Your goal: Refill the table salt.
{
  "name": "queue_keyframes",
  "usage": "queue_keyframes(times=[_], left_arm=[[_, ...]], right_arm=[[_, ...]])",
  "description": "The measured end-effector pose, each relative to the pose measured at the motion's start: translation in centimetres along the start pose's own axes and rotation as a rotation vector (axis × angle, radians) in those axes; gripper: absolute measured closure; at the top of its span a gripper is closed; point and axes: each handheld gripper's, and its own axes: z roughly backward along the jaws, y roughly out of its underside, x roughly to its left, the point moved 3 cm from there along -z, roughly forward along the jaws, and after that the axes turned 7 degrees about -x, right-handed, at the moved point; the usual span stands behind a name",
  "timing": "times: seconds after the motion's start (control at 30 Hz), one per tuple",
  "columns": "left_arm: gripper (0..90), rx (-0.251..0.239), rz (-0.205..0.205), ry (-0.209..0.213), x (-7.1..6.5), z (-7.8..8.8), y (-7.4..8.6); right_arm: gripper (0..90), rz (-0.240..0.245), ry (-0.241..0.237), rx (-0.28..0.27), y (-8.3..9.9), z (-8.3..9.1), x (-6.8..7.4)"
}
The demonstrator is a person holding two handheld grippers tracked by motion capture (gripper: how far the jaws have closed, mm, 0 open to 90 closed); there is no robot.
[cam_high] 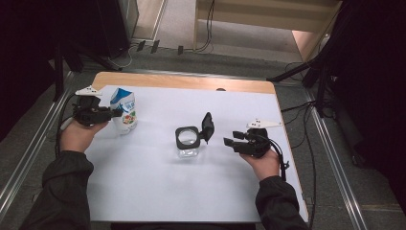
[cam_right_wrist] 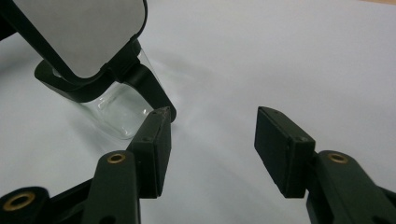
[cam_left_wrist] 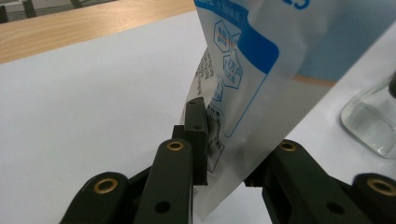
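light: bright tabletop, dark surround | shadows: soft | focus: near objects blurred

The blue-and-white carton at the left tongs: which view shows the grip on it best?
The left gripper view: the blue-and-white carton sits between both jaws, pads pressing its sides. The high view shows the whole carton standing at the left tongs, the contact too small to judge.

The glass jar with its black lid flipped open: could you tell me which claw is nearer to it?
Right. The right claw sits just beside the glass jar, empty; the left claw grips the carton farther off.
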Motion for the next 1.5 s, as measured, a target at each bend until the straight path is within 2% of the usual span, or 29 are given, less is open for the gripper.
queue_keyframes(times=[0.03, 0.13, 0.23, 0.3, 0.53, 0.7, 0.8, 0.97, 1.1, 1.13, 1.2, 1.27, 1.33, 1.37, 1.5], left_arm=[[79.0, -0.009, 0.0, -0.004, -0.2, 0.1, -0.2], [79.2, -0.022, 0.007, 0.017, -0.6, 0.6, -0.7], [79.3, -0.03, 0.003, 0.039, -1.2, 1.1, -1.3], [79.3, -0.038, 0.015, 0.057, -1.5, 1.3, -1.6], [79.6, -0.031, 0.001, 0.083, -2.6, 1.8, -2.4], [79.5, -0.028, 0.046, 0.102, -2.8, 2.1, -2.7], [79.6, -0.026, 0.043, 0.11, -3.0, 2.4, -2.8], [79.6, -0.027, 0.048, 0.124, -3.4, 2.9, -2.8], [79.7, -0.035, 0.05, 0.137, -3.9, 3.3, -2.8], [79.7, -0.039, 0.049, 0.138, -4.1, 3.6, -2.8], [79.8, -0.032, 0.045, 0.143, -4.3, 3.9, -2.7], [79.8, -0.037, 0.044, 0.143, -4.4, 4.1, -2.6], [79.8, -0.033, 0.048, 0.145, -4.5, 4.3, -2.6], [79.8, -0.043, 0.051, 0.15, -4.7, 4.6, -2.5], [79.9, -0.048, 0.056, 0.153, -5.0, 5.0, -2.4]], right_arm=[[47.8, 0.001, -0.003, -0.004, 0.0, 0.0, 0.0], [48.0, 0.0, -0.016, -0.006, -0.1, 0.2, 0.4], [48.0, 0.01, -0.035, -0.009, -0.2, 0.8, 1.2], [48.1, 0.023, -0.046, -0.016, -0.2, 1.2, 2.0], [50.3, 0.094, -0.106, -0.033, 0.2, 2.6, 5.5], [50.7, 0.125, -0.156, -0.053, -0.3, 3.3, 8.2], [51.9, 0.137, -0.193, -0.057, -0.6, 3.3, 9.6], [50.5, 0.181, -0.248, -0.037, -0.7, 1.9, 12.2], [50.4, 0.185, -0.267, -0.025, -0.5, 0.6, 13.2], [50.3, 0.201, -0.282, -0.008, -0.4, -0.5, 14.0], [50.2, 0.204, -0.304, -0.002, -0.4, -1.5, 14.7], [50.0, 0.197, -0.336, 0.007, -0.4, -2.4, 15.3], [49.8, 0.192, -0.345, 0.006, -0.5, -2.7, 15.5], [49.7, 0.179, -0.36, 0.01, -0.6, -3.6, 15.9], [49.8, 0.206, -0.37, 0.004, -0.9, -4.9, 16.5]])
